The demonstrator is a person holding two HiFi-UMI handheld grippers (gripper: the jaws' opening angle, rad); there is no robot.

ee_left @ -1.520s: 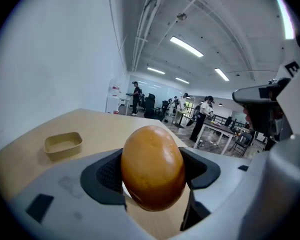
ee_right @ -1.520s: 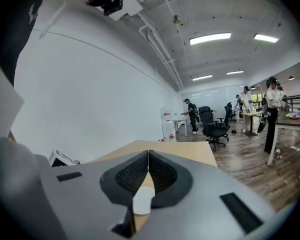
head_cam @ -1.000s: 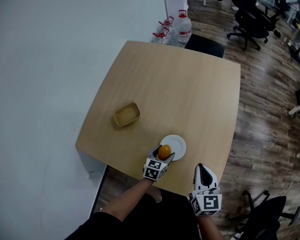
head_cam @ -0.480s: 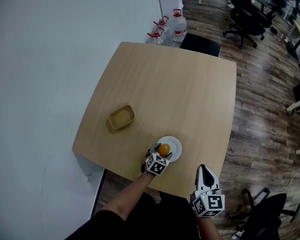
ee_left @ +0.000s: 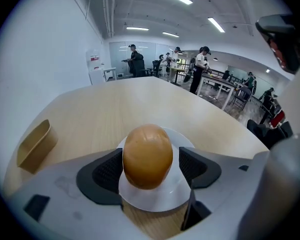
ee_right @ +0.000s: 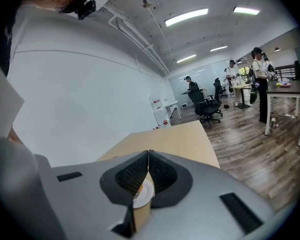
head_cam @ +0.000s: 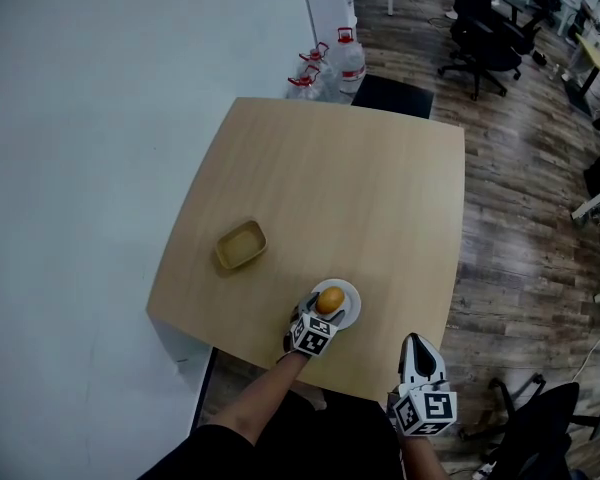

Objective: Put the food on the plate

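Observation:
An orange, egg-shaped piece of food [head_cam: 330, 299] [ee_left: 147, 155] sits over the small white plate [head_cam: 349, 310] [ee_left: 157, 200] near the wooden table's [head_cam: 330, 178] front edge. My left gripper [head_cam: 326, 311] [ee_left: 150, 168] stands around the food with its jaws spread: the left pad [ee_left: 109, 171] touches the food, and a thin strip of plate shows between the food and the right pad [ee_left: 194, 165]. My right gripper [head_cam: 417, 345] [ee_right: 148, 171] hangs just off the front edge to the right, jaws pressed together and empty. The plate [ee_right: 147, 190] shows past them.
A tan rectangular dish [head_cam: 240, 245] [ee_left: 36, 145] lies on the table left of the plate. A white wall runs along the left. Water jugs [head_cam: 346, 56] and a dark stool [head_cam: 392, 96] stand beyond the far edge, office chairs [head_cam: 480, 28] on the wood floor behind.
The left gripper carried the food from the plate's near edge to over the plate and now rests there. The right gripper stayed low at the front edge, shut.

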